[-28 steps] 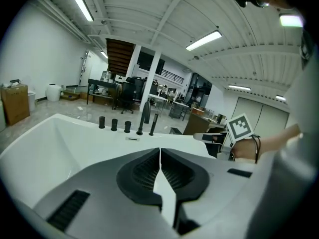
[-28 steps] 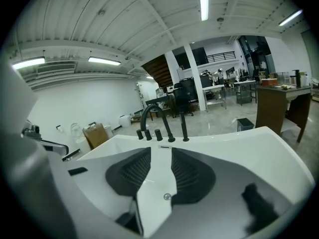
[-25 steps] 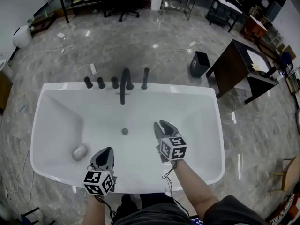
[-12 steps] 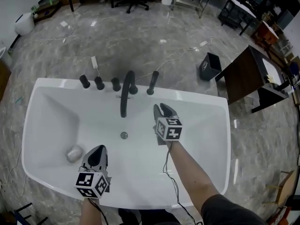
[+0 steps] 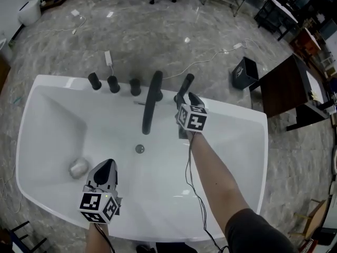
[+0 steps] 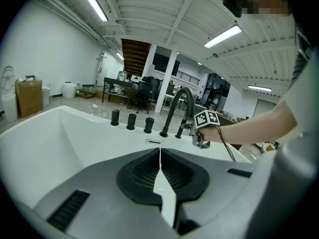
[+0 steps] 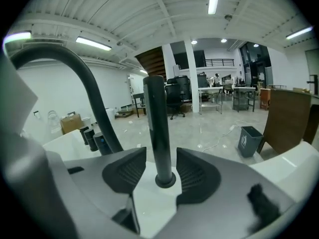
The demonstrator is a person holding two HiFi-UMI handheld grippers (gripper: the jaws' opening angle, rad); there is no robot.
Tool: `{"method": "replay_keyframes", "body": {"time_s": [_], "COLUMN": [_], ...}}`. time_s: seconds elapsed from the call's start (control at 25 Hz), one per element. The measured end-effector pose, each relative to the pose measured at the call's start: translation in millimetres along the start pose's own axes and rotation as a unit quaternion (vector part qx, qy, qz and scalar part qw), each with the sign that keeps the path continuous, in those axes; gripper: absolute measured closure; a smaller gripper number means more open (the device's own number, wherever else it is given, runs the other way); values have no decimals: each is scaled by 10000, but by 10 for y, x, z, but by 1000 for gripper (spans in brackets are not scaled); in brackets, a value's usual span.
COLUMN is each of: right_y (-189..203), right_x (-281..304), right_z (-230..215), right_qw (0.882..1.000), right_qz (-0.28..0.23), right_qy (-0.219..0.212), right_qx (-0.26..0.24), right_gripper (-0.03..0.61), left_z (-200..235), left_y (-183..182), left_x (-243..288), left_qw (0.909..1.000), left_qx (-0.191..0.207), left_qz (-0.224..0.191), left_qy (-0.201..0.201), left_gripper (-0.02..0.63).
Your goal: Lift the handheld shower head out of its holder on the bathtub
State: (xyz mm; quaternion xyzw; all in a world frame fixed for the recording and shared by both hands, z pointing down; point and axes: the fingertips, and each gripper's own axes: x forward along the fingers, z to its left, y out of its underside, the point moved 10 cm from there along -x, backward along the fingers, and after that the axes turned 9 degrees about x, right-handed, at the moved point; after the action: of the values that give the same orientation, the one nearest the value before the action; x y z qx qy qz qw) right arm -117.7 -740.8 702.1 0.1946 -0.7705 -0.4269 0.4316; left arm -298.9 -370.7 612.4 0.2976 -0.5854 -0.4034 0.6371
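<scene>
Jaws of right hand-held gripper (image 7: pixel 160 169), just opening, straddle shower head (image 7: pixel 155 118).

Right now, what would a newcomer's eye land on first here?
The big white bathtub fills the head view, with black fittings lined along its far rim. At their right end the right gripper straddles the upright shower head; its jaws have just been opening and stand apart, not touching it. The left gripper hangs shut and empty over the tub's near side.

right gripper (image 5: pixel 187 98) fingers (image 7: pixel 124 172) opened, straddling shower head (image 5: pixel 186 83)
</scene>
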Motion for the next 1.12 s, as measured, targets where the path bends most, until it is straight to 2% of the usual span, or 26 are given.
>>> {"method": "replay_keyframes", "body": {"time_s": [0.24,0.36,0.52,0.92,1.12], "right_y": [-40,-47,-70,-581,-799], "right_x": [350,364,234,-884,-1694], "right_z": [18,25,87,366,673], "right_qw": [9993,9983,9964,9930,9924], "right_qz": [111,220,277,-259,-542], "right_qy": [123,154,87,-253,-212], "right_qx": [-337,-515,-793,-1127,-1082], "right_gripper": [393,436,438,439,439], "left_z": [114,114,142,7,-35], "left_y": [101,132,105,-199,-310], "left_x": [86,89,36,-585,-1115], "left_qw": [10000,10000,9999,9996,9990], "left_qx": [-34,-39,-58,-11,-71], "left_qz": [41,71,74,-266,-416], "left_qy": [-40,-41,-54,48,177], "left_gripper": [598,598,597,598,598]}}
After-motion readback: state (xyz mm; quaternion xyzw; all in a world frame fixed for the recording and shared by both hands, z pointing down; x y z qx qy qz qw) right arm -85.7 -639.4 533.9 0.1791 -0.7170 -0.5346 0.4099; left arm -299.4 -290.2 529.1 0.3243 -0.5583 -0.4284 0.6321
